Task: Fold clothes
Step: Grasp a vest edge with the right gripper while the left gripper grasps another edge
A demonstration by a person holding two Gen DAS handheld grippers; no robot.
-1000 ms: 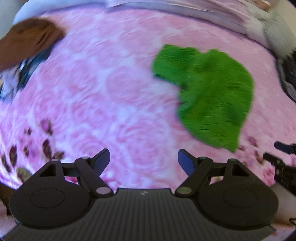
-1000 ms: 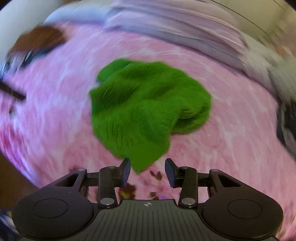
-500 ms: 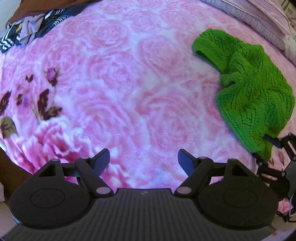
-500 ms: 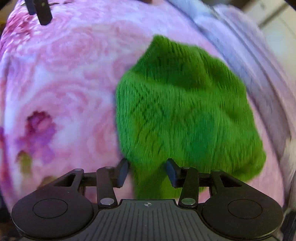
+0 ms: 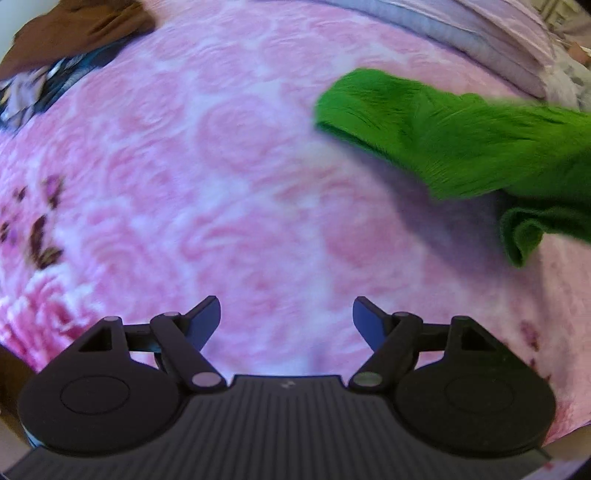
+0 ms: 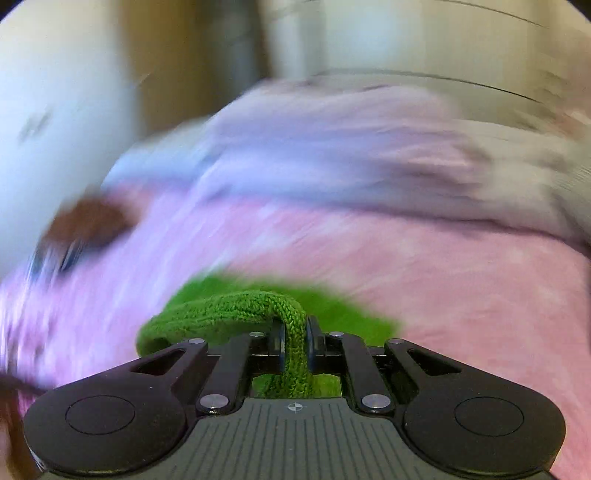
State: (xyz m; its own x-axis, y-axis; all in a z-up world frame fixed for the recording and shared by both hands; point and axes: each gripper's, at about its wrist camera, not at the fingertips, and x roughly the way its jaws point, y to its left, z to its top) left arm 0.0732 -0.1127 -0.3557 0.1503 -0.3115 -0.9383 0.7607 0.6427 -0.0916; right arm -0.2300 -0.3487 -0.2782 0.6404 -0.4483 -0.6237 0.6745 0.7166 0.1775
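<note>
A green knitted garment [image 5: 454, 144] hangs lifted and stretched over the pink rose-patterned blanket [image 5: 229, 177], blurred by motion, at the upper right of the left wrist view. My left gripper [image 5: 286, 317] stands open low over the blanket, left of the garment, holding nothing. In the right wrist view my right gripper [image 6: 295, 341] is shut on a rolled edge of the green garment [image 6: 236, 310], which drapes away to the left and below the fingers.
A brown cloth [image 5: 77, 26] and dark patterned clothes [image 5: 40, 88] lie at the blanket's far left corner. Lilac bedding [image 5: 461, 29] is bunched along the far edge. Dark flower prints [image 5: 40, 236] mark the blanket's left side.
My right gripper closed on the garment's edge and raised it off the blanket; its view swung up toward the wall. The left gripper stayed open and shifted slightly.
</note>
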